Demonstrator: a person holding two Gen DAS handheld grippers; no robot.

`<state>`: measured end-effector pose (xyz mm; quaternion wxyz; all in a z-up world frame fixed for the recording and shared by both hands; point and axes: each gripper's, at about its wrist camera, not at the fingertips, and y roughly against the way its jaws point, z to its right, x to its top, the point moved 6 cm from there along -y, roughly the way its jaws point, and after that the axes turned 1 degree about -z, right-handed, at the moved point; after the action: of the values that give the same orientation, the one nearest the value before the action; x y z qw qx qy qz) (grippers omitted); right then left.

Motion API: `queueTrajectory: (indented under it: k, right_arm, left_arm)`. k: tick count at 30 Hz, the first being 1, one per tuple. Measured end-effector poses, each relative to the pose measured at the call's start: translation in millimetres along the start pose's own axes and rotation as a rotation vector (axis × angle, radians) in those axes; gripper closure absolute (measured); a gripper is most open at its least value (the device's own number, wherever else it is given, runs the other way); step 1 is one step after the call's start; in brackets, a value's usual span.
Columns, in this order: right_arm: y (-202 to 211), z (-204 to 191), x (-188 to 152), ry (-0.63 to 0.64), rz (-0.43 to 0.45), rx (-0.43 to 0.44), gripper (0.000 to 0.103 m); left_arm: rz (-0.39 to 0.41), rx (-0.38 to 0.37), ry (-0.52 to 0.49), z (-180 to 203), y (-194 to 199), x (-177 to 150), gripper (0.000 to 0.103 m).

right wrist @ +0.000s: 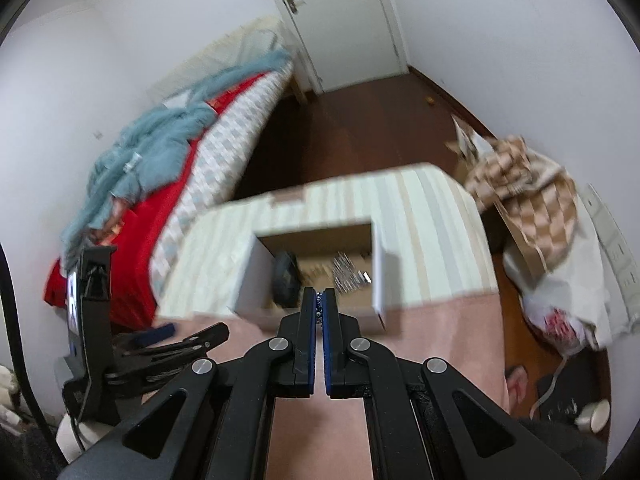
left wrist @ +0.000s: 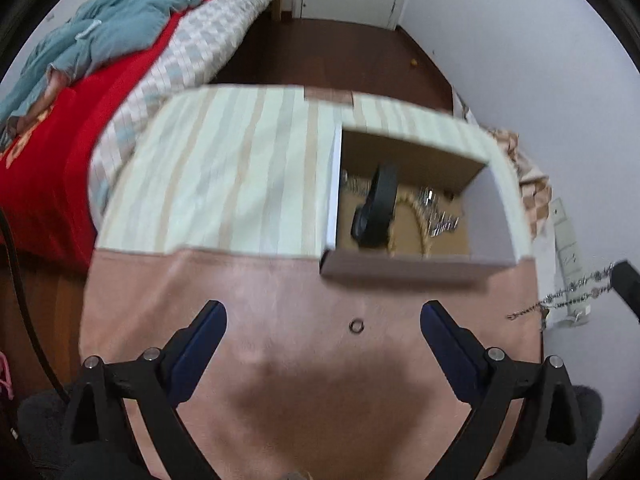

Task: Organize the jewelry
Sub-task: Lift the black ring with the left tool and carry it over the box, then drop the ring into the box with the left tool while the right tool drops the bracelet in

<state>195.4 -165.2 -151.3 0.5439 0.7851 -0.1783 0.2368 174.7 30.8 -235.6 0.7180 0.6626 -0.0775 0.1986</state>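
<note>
A big table with a pink and striped cloth (left wrist: 224, 184) holds an open cardboard box (left wrist: 404, 266). Inside the box lie a black thing (left wrist: 376, 208) and shiny jewelry (left wrist: 436, 212). The left gripper (left wrist: 323, 320) is spread wide above the cloth. The right gripper (right wrist: 319, 304) pinches a silver chain (left wrist: 576, 288). A tiny ring (left wrist: 355, 326) sits on the cloth.

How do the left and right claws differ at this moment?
The left claw is spread wide open and holds nothing; the right claw is shut on a silver chain. The left claw hovers over the pink cloth near a small ring; the right claw points at the open cardboard box. Both have black frames with blue pads.
</note>
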Motion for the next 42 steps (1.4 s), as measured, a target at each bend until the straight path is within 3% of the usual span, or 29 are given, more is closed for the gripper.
queueTrajectory:
  k: [4,9,10,11,12,13,14,21,25,31,37,42]
  right_arm:
    - [-18.6,20.3,-35.7,-0.032,-0.076,-0.042,0.101]
    - [-30.4,38.0,-55.1,-0.048,-0.113,-0.078,0.101]
    - [-30.6,40.1,-55.4,-0.046,-0.111,-0.085,0.101]
    - [-30.8,42.2,-54.9,-0.046,-0.11,-0.089,0.101]
    - [-30.3,42.7,-53.1,-0.048,-0.109,-0.09,0.101]
    - [-29.3,43.9,-51.6,-0.048,-0.105,-0.092,0.101]
    - [-28.1,43.6,-49.6,-0.046,-0.102,-0.094,0.1]
    - [-14.3,36.3,-30.3,-0.05,-0.063,-0.072,0.101]
    - [1.8,24.8,-10.3,-0.044,-0.021,-0.034,0.101]
    - [14.5,-1.2,37.8,-0.011,0.041,0.035,0.101]
    - [-17.1,-20.6,78.4,0.085,0.03,0.018,0.101]
    - [-65.8,-16.3,86.9,0.099,-0.064,0.036,0.101]
  left_arm:
    - [-0.031,0.073,-0.084,12.4,-30.2,-16.7,0.004]
    - [-0.071,0.095,-0.142,29.8,-60.8,-28.0,0.005]
    - [-0.067,0.099,-0.155,32.9,-63.3,-28.8,0.014]
    - [-0.064,0.102,-0.169,35.0,-65.2,-30.1,0.04]
    - [-0.07,0.105,-0.183,37.5,-68.5,-31.6,0.06]
    - [-0.083,0.089,-0.195,40.5,-71.4,-33.8,0.088]
    - [-0.068,0.079,-0.203,43.2,-69.5,-33.9,0.094]
    - [-0.024,0.007,-0.174,40.2,-28.3,-18.3,0.094]
    - [0.068,-0.068,-0.126,35.7,27.6,18.1,0.094]
    - [0.152,-0.143,-0.107,39.3,71.8,76.0,0.094]
    - [0.084,-0.183,-0.093,46.1,45.8,108.9,0.094]
    - [-0.005,-0.213,-0.093,55.3,14.5,119.0,0.094]
